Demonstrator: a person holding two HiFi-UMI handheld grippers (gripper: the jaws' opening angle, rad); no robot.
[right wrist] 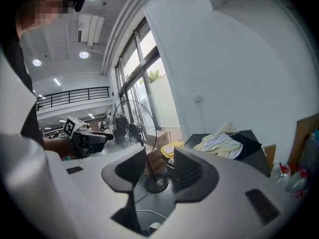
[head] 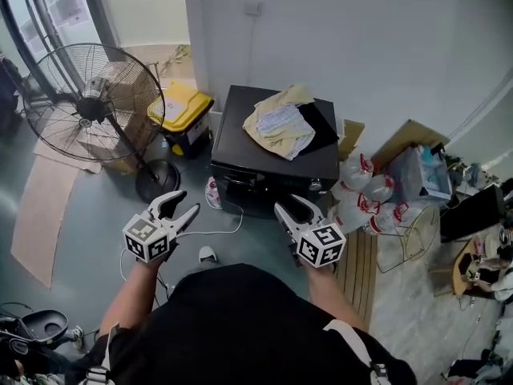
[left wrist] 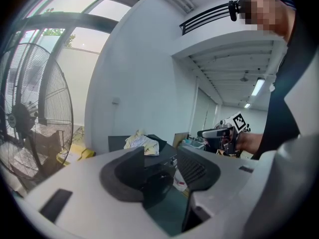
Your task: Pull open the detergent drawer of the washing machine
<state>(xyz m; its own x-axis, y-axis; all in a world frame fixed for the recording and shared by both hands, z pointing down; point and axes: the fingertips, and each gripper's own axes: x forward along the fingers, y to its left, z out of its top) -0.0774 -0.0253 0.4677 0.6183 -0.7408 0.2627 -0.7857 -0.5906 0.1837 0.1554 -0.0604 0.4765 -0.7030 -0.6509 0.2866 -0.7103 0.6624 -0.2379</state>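
The black washing machine (head: 240, 139) stands against the wall with a pile of yellowish cloths (head: 280, 123) on its lid. Its front face (head: 256, 184) is steeply foreshortened, and I cannot make out the detergent drawer. My left gripper (head: 187, 202) is open and hangs over the floor, left of the machine's front. Just before the machine's front right corner my right gripper (head: 288, 204) is also open. Neither touches the machine. The left gripper view looks between open jaws (left wrist: 159, 171) at the machine (left wrist: 119, 142). The right gripper (right wrist: 158, 169) is empty too.
A large pedestal fan (head: 88, 103) stands at the left with a yellow-lidded bin (head: 183, 111) behind it. Several big water bottles (head: 361, 199) and a wire basket (head: 409, 235) crowd the machine's right side. A white cable (head: 216, 231) lies on the floor.
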